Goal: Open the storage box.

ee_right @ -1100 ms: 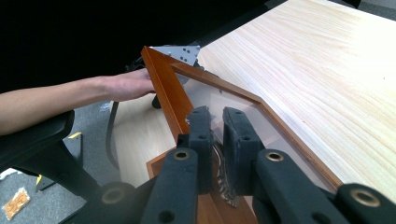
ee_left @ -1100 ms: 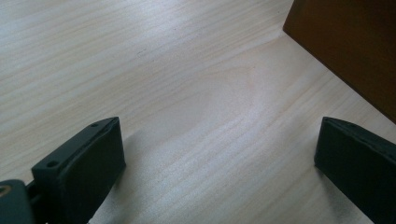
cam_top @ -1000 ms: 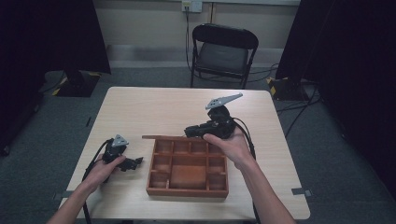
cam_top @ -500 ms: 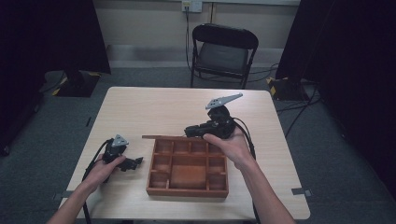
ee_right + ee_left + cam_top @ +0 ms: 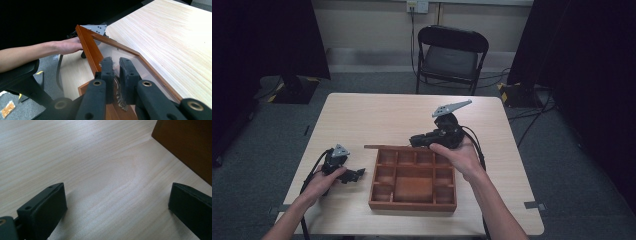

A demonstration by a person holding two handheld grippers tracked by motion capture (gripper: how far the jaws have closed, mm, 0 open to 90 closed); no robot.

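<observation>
Right gripper (image 5: 115,75) gripped the compartment box's glazed lid (image 5: 90,48), mid-swing; left gripper (image 5: 115,207) sat wide, empty. Next, judged: steady arc.

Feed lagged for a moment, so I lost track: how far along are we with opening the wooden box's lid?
Done: the glass-paned lid is raised off the wooden box, and its exposed compartments look empty. In hand: the right tool is shut on the lid's frame. The left tool is open, low over the table beside the box, holding nothing. Left: probably swinging the lid fully back, then releasing it.
</observation>
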